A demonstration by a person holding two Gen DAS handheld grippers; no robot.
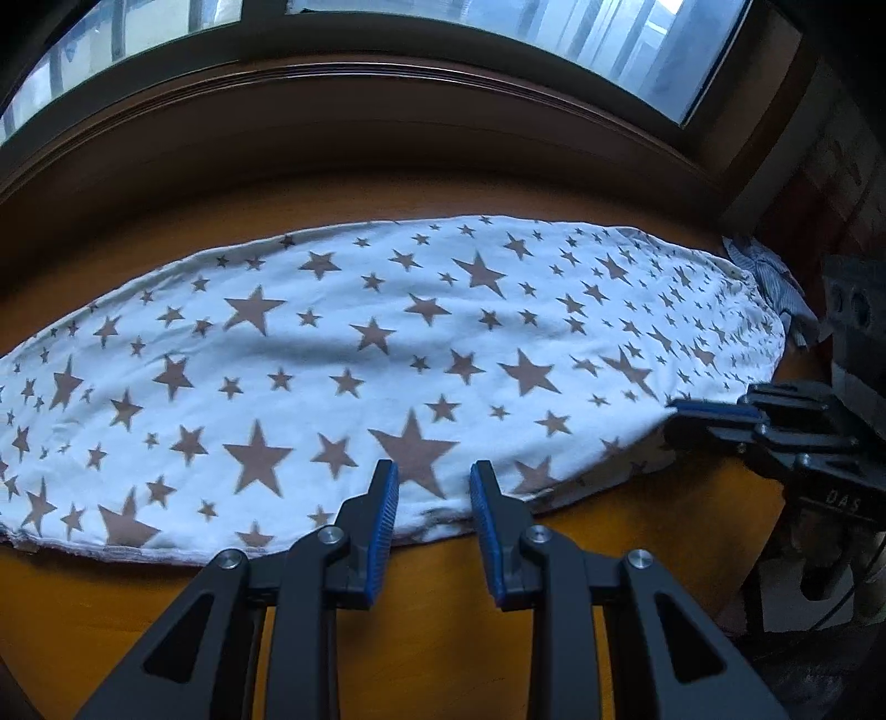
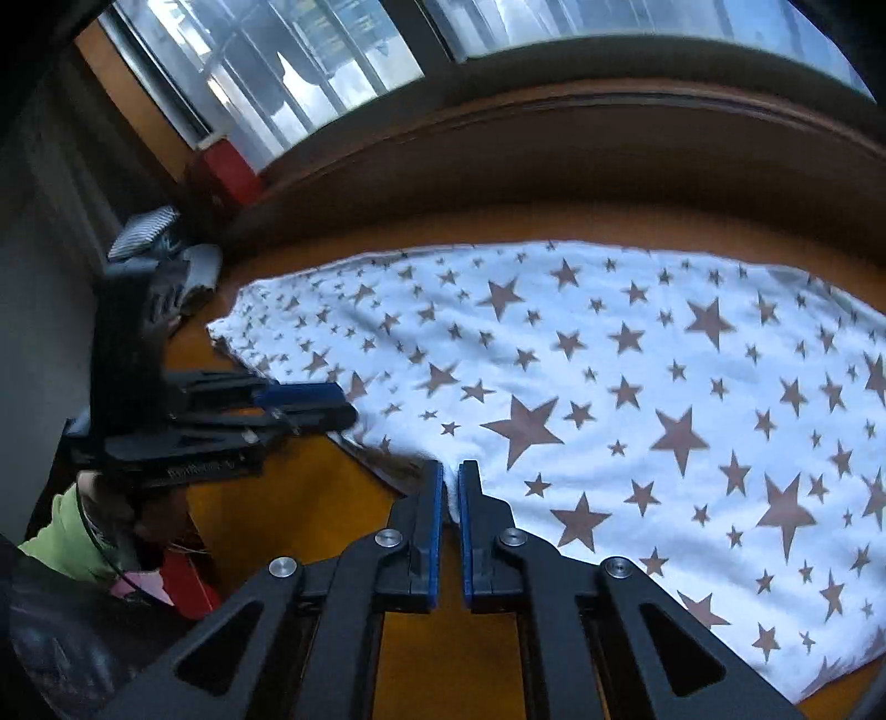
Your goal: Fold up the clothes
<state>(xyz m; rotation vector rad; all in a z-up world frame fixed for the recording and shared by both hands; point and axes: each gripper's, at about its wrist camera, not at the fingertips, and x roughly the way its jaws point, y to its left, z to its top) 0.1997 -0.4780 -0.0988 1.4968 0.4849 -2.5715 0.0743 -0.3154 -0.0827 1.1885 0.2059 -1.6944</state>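
The white cotton cloth printed with brown stars (image 1: pixel 387 354) lies flat on the orange wooden counter (image 1: pixel 138 609). The right gripper (image 2: pixel 449 487) pinches its near edge for lifting; the left gripper (image 1: pixel 433 487) hovers with jaws parted, holding nothing.

Both wrist cams close in, angled down along the fingers toward the window (image 1: pixel 581 50). Shared: same starry cloth (image 1: pixel 343 354) on table (image 2: pixel 288 515), seen from opposite ends.

The star cloth (image 1: pixel 387 354) lies flat on the table (image 1: pixel 111 609), window (image 1: pixel 609 50) behind it.
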